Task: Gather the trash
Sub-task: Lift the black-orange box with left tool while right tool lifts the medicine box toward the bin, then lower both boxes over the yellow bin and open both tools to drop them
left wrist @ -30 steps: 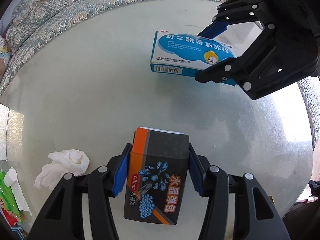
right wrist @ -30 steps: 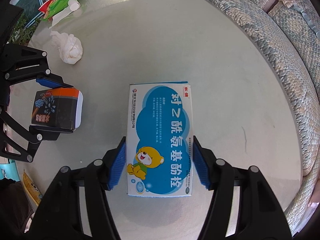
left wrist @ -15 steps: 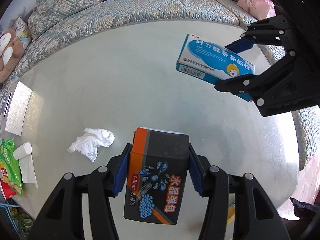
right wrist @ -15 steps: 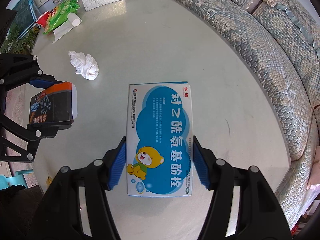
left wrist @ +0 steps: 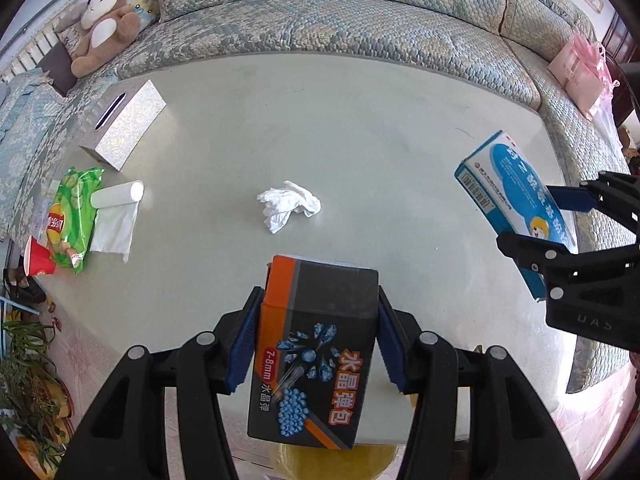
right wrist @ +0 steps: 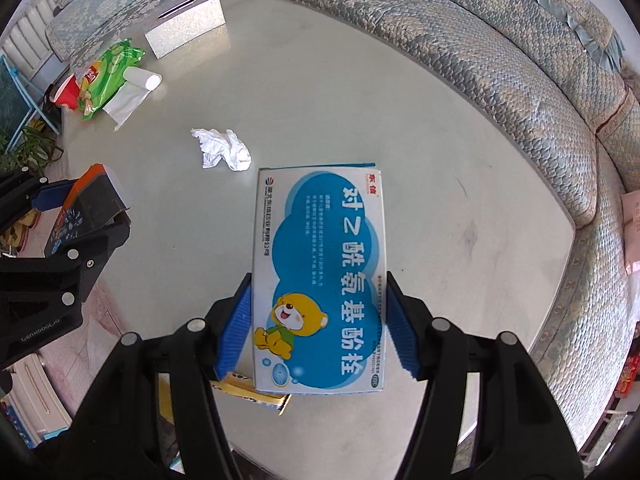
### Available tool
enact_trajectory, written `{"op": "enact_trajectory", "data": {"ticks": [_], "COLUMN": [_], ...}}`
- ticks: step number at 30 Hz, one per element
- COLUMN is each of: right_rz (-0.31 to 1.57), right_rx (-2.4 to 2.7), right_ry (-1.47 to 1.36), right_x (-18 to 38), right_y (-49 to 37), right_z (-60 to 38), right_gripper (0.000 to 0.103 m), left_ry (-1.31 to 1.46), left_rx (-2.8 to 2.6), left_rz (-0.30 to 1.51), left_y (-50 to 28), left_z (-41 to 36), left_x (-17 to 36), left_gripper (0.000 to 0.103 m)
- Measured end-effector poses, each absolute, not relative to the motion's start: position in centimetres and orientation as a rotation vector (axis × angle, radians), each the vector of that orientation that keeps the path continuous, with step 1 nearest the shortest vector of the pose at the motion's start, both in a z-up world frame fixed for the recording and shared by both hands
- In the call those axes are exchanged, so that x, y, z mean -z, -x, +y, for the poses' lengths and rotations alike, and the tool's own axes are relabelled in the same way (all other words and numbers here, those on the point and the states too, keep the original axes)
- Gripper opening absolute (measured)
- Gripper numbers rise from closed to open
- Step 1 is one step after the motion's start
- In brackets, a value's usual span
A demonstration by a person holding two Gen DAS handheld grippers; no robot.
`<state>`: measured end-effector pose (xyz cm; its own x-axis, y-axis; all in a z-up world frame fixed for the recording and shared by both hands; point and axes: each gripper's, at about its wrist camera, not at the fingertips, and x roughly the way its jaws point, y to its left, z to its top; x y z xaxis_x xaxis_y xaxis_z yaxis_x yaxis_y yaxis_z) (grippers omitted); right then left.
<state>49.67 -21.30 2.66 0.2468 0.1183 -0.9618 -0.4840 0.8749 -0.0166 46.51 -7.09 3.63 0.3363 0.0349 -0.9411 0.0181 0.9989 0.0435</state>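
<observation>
My left gripper [left wrist: 316, 340] is shut on a black and orange box [left wrist: 316, 344] and holds it well above the table's near edge. It also shows at the left of the right wrist view [right wrist: 86, 208]. My right gripper [right wrist: 320, 332] is shut on a blue and white medicine box [right wrist: 320, 276] with a yellow bear, held above the table. That box shows at the right of the left wrist view [left wrist: 512, 200]. A crumpled white tissue [left wrist: 288, 204] lies on the glass table [left wrist: 360, 128], also seen from the right wrist [right wrist: 222, 148].
At the table's left stand a silver tissue box [left wrist: 124, 124], a green snack bag [left wrist: 74, 216], a roll of white bags [left wrist: 116, 212] and a red cup [left wrist: 38, 264]. A curved sofa [left wrist: 340, 16] with a teddy bear [left wrist: 106, 20] rings the table. Something yellow [left wrist: 328, 460] lies below the near edge.
Both grippers have risen and pulled back from the table with their boxes. More of the table and sofa has come into view. The tissue has stayed put.
</observation>
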Motion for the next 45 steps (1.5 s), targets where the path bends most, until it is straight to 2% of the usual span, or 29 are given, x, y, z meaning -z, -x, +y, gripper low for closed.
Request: {"op": "enact_trajectory", "data": {"ticks": [8, 14, 29, 45], "right_rz": [1.29, 1.289, 1.358, 1.423], "right_rx": [-0.248, -0.163, -0.095, -0.159], "right_ry": [0.218, 0.164, 0.05, 0.128], "right_x": [-4.7, -5.5, -4.1, 2.6], "right_y": [-43.7, -39.3, -29.4, -23.0], "right_z": [-19.1, -16.9, -14.2, -14.6], "right_gripper": [0.06, 0.06, 0.06, 0.06], "left_ry": [-0.015, -0.027, -0.073, -0.014], "left_rx": [-0.082, -0.054, 0.004, -0.049], "left_rz": [1.224, 1.245, 1.327, 1.392], "left_y": [-41.6, -37.6, -28.6, -22.2], "left_z": [-2.6, -0.5, 0.3, -2.7], "left_x": [-6.5, -6.5, -3.5, 3.5], "left_gripper": [0.052, 0.052, 0.052, 0.052]}}
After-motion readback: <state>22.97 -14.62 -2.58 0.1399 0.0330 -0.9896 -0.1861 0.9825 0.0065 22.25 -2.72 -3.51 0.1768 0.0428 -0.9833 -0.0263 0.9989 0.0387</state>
